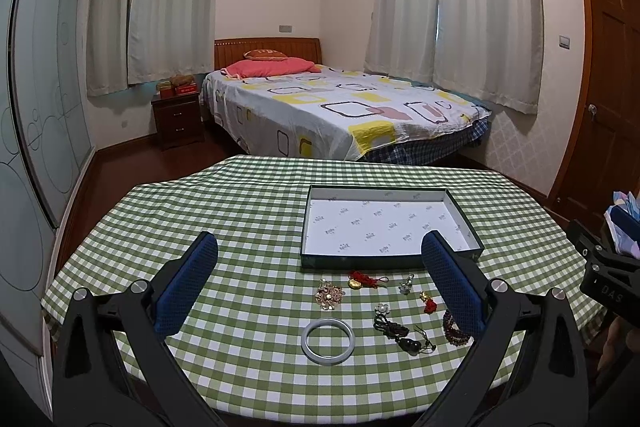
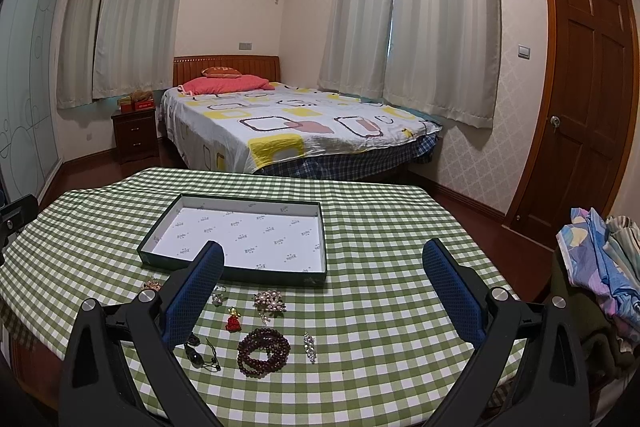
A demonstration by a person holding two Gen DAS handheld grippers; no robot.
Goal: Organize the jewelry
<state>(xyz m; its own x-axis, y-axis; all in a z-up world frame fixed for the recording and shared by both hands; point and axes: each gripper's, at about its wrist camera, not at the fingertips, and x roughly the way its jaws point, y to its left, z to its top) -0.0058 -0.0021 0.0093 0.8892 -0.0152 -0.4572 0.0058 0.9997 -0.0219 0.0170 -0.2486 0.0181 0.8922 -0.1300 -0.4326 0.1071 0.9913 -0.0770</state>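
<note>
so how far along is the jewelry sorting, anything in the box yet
Nothing looks done: the shallow box holds only its printed paper lining. Nothing is in hand either; the left gripper and right gripper are both open and hold nothing. Everything is left, all lying on the checked tablecloth in front of the box: the pale bangle, the dark red bead bracelet, the red charm, the brooches and the corded pendants.

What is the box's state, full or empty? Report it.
Empty. The box shows only its bare white printed lining in both views; all the jewelry, such as the white bangle, lies on the checked tablecloth outside it.
</note>
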